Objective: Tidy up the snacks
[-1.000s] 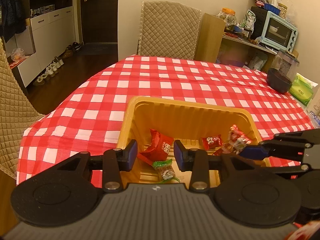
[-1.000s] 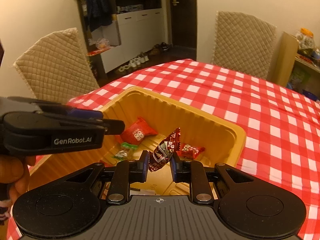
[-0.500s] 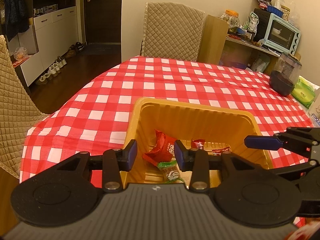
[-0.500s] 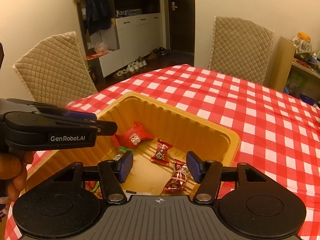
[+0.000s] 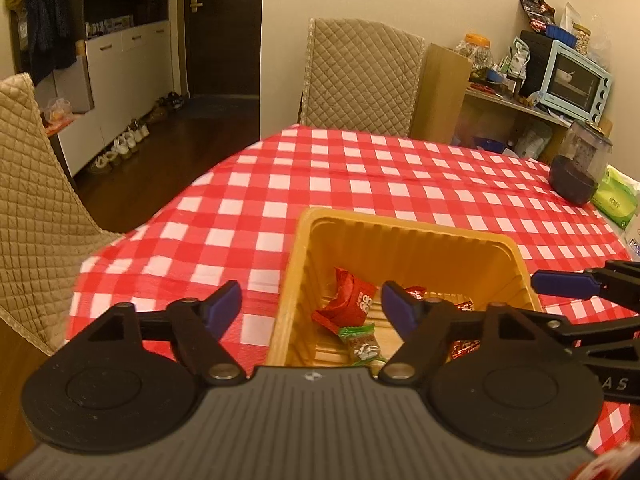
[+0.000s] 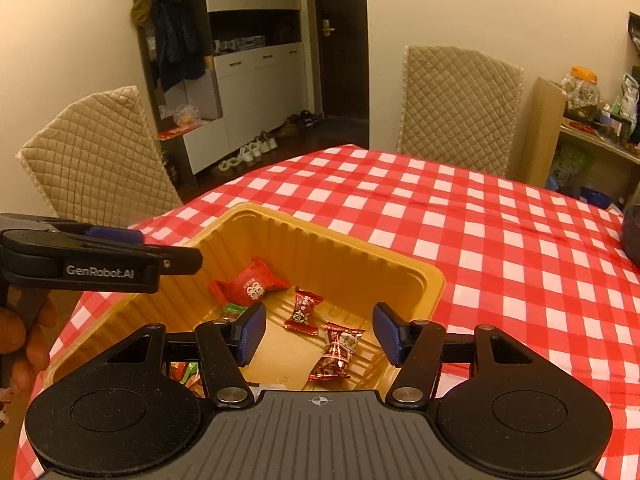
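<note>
A yellow plastic tray [image 5: 404,226] [image 6: 332,236] sits on the red checked tablecloth. It holds a large red packet [image 5: 352,300] [image 6: 250,284], a green-wrapped candy [image 5: 362,346], and two small red candies [image 6: 304,312] [image 6: 336,352]. My left gripper [image 5: 312,306] is open and empty above the tray's near left wall. My right gripper [image 6: 318,332] is open and empty over the tray, above the two small red candies. Each gripper shows from the side in the other view.
Quilted chairs stand at the left [image 5: 32,184] and far side [image 5: 360,80] of the table. A dark jar [image 5: 580,168] and a green pack [image 5: 614,196] sit at the table's right edge. A shelf with a toaster oven [image 5: 572,80] stands behind.
My right gripper opened and let a red candy fall into the tray. My left gripper opened wider. Both have pulled back and up a little.
</note>
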